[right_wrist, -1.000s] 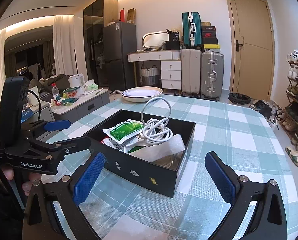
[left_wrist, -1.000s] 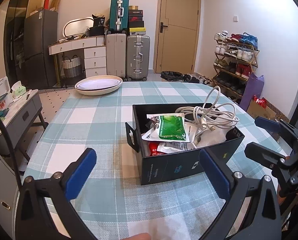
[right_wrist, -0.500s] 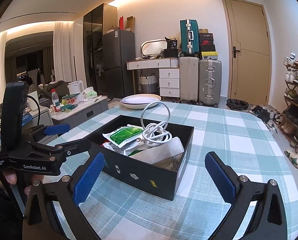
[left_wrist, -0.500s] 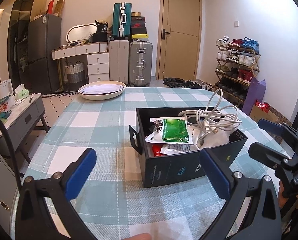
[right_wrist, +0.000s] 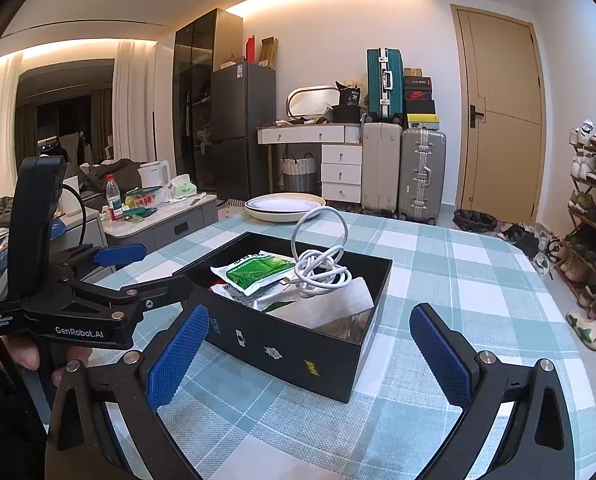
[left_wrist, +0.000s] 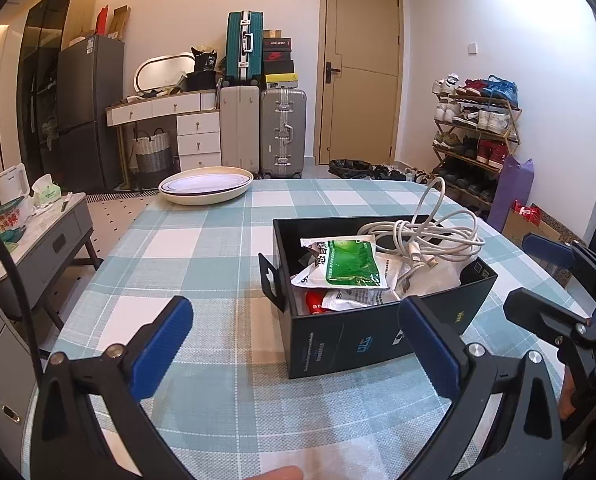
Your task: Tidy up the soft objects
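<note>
Blue-padded left gripper (left_wrist: 294, 344) spread wide, empty, right gripper (right_wrist: 307, 354) likewise, black box (right_wrist: 298, 354) at 12 o'clock, untouched, white cable (right_wrist: 321, 272) coiled inside

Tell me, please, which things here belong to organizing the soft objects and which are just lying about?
Job:
- black box
- green packet
- white cable
- white foam sheet
- left tool and right tool, both open

Lying about:
- stacked plates
- suitcases
- shoe rack
</note>
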`<action>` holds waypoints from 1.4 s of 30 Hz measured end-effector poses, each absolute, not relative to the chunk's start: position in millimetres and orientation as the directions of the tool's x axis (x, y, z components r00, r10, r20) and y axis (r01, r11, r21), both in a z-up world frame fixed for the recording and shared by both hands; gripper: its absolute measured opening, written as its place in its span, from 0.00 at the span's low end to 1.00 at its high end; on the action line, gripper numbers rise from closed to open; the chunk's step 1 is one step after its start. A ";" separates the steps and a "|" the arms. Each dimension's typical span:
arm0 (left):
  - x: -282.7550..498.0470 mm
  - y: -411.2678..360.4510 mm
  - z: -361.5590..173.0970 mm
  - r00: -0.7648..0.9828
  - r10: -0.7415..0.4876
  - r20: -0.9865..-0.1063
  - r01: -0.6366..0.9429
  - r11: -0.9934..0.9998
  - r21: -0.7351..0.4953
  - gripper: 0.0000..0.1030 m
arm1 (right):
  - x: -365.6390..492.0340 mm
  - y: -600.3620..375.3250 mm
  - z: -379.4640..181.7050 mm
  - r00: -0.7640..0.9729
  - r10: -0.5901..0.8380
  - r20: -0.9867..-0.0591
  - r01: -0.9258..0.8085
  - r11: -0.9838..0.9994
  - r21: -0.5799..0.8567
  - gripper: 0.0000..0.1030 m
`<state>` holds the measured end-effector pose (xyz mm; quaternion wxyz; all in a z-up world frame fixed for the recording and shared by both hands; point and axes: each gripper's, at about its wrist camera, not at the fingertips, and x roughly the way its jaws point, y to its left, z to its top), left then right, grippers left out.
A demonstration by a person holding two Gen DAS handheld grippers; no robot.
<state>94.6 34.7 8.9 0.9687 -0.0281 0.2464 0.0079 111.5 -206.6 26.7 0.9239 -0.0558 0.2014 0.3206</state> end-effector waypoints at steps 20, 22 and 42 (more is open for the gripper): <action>94.3 37.1 8.9 0.878 -0.009 -0.478 -0.024 0.998 -0.063 1.00 | 111.3 -209.2 27.2 0.714 0.574 -0.400 -0.616 0.787 0.029 1.00; 94.3 37.1 8.8 0.878 -0.009 -0.478 -0.024 0.998 -0.063 1.00 | 111.3 -209.4 27.2 0.714 0.575 -0.399 -0.617 0.787 0.029 1.00; 93.4 36.9 9.2 0.879 -0.008 -0.476 -0.024 0.998 -0.060 1.00 | 110.1 -209.9 28.8 0.716 0.575 -0.396 -0.616 0.787 0.029 1.00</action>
